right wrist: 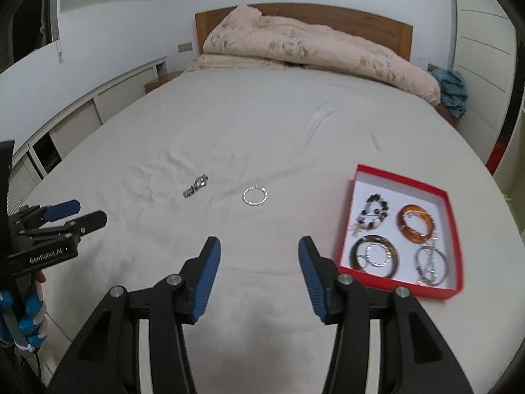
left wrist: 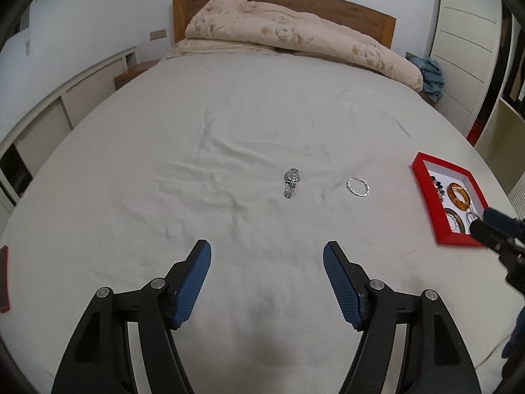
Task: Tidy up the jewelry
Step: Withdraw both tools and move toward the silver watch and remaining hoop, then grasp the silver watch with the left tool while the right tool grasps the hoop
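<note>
Lying blurred, watch (left wrist: 291,182), red box (left wrist: 423,177) half cut off, both hand-held grippers apart, empty.

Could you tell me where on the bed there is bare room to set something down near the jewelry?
Bare sheet lies between the watch and silver bracelet, between that bracelet and the red box, and from both up to the folded quilt. The box itself is crowded: four pieces nearly fill its floor.

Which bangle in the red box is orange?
The amber bangle in the red box's far right corner; the dark bangle nearer the camera is brownish black.
</note>
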